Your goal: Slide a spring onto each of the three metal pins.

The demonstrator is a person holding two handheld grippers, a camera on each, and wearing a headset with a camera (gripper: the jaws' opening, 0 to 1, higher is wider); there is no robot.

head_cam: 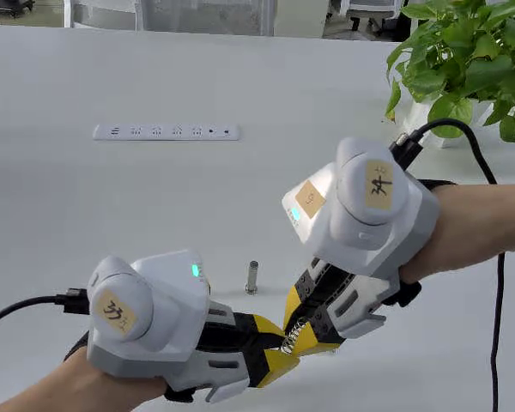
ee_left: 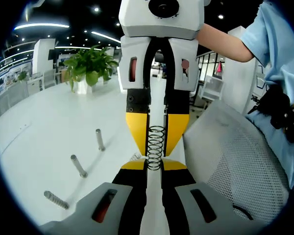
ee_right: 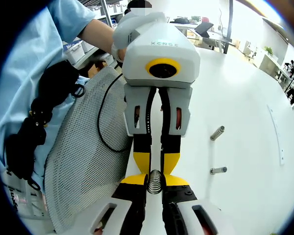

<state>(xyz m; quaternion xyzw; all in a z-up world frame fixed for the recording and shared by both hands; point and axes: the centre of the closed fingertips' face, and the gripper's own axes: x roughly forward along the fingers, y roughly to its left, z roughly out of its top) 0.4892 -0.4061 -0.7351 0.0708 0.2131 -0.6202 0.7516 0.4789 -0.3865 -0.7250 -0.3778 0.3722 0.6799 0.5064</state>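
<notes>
Low in the centre of the head view, the left gripper (head_cam: 277,348), coming from the lower left, and the right gripper (head_cam: 302,324), coming from the right, meet tip to tip. Both are clenched on 1 spring (ee_left: 156,147), which, in the left gripper view, runs up the middle of the frame from the left gripper's jaws at the bottom into the right gripper's yellow jaws above. In the lower left of that view, 3 pins are on the white table (ee_left: 49,127): a bare pin (ee_left: 100,139), a second bare pin (ee_left: 78,165), and lowest a third pin (ee_left: 48,195) wearing a second spring (ee_left: 59,200). A power strip (head_cam: 166,131) lies at upper left, a plant (head_cam: 463,60) at upper right.
</notes>
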